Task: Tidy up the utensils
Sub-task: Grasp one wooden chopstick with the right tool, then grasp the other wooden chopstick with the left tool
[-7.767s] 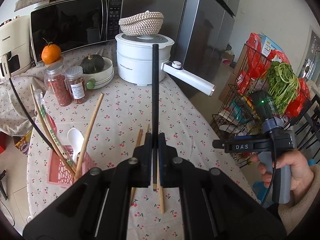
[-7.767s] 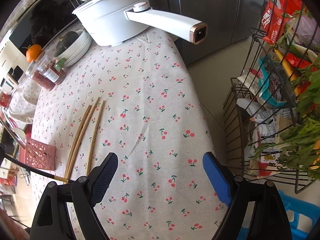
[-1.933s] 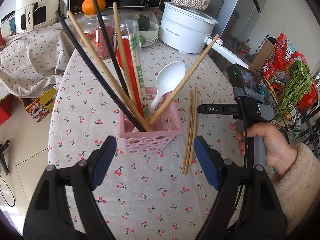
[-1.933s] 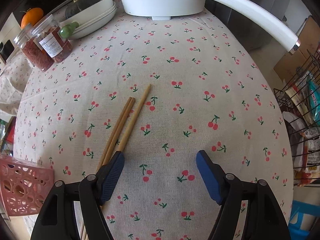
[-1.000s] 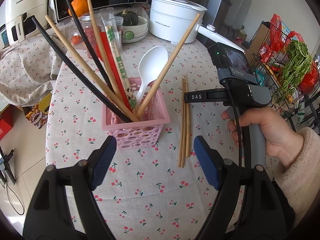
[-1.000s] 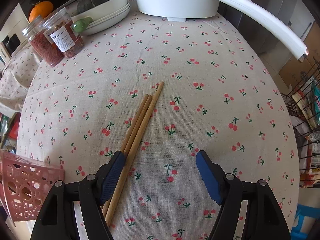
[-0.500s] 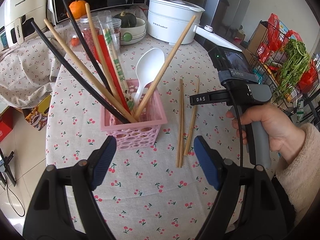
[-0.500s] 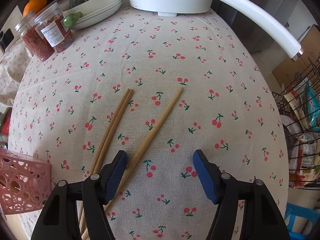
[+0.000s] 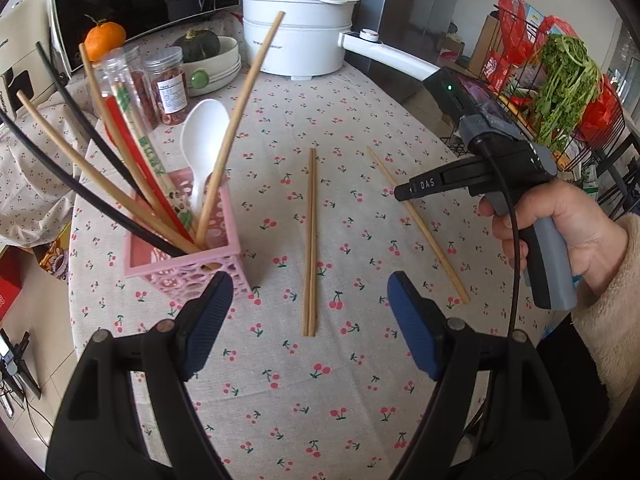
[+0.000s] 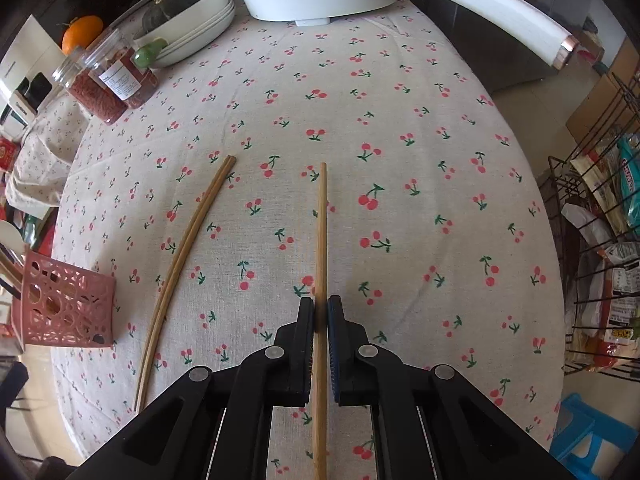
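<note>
My right gripper is shut on a single wooden chopstick, with a pad pressed against each side. The chopstick runs straight ahead, low over the cherry-print tablecloth. In the left wrist view the same chopstick slants under the right tool held by a hand. A pair of wooden chopsticks lies side by side on the cloth. My left gripper hangs open above the pair's near ends. A pink basket on the left holds several chopsticks and a white spoon.
A white electric pot with a long handle stands at the back. Two spice jars, a bowl with a squash, an orange and a microwave sit at the back left. A wire rack with greens stands beyond the table's right edge.
The right gripper's jaws have come together on the single chopstick, which was drawn away from the pair toward the right. The left gripper has drifted right, from the basket to over the pair.
</note>
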The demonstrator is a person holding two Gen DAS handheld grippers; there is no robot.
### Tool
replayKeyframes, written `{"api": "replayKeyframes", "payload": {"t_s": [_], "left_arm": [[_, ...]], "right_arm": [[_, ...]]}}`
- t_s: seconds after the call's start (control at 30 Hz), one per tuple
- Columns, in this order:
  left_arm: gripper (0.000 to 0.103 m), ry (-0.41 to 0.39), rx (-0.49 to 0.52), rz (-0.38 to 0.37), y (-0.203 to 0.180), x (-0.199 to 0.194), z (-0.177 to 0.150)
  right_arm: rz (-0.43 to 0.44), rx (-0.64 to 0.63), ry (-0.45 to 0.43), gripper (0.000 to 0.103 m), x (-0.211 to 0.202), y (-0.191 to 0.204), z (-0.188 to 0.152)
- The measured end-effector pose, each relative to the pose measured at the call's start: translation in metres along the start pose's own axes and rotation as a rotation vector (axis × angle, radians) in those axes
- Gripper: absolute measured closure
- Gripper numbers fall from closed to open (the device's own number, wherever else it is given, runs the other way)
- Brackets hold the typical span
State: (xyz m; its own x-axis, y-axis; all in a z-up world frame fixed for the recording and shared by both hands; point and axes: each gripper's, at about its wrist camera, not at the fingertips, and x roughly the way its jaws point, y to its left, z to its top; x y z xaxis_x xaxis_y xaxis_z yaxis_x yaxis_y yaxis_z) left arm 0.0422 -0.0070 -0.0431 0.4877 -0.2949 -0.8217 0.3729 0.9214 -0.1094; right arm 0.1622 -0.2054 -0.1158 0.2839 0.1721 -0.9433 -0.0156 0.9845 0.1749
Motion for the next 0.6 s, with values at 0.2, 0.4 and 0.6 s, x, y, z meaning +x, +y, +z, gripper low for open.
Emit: {"api": "replayKeyframes", "payload": {"t_s": [0.2, 0.4, 0.6], "left_arm": [[0.037, 0.068, 0.091, 0.006, -0.049, 0.032, 0.016], [0.052, 0.119, 0.104, 0.099, -0.065, 0.085, 0.053], [0.069, 0.189, 0.041, 0.216, -0.045, 0.141, 0.094]], "right_arm": [[0.035, 0.027, -0.057, 0.097, -0.04, -0.039, -0.009], [0.058, 0.042, -0.075, 0.096, -0.053, -0.061, -0.013], [0.093, 0.021, -0.095, 0.096, -0.06, -0.06, -0.014]]}}
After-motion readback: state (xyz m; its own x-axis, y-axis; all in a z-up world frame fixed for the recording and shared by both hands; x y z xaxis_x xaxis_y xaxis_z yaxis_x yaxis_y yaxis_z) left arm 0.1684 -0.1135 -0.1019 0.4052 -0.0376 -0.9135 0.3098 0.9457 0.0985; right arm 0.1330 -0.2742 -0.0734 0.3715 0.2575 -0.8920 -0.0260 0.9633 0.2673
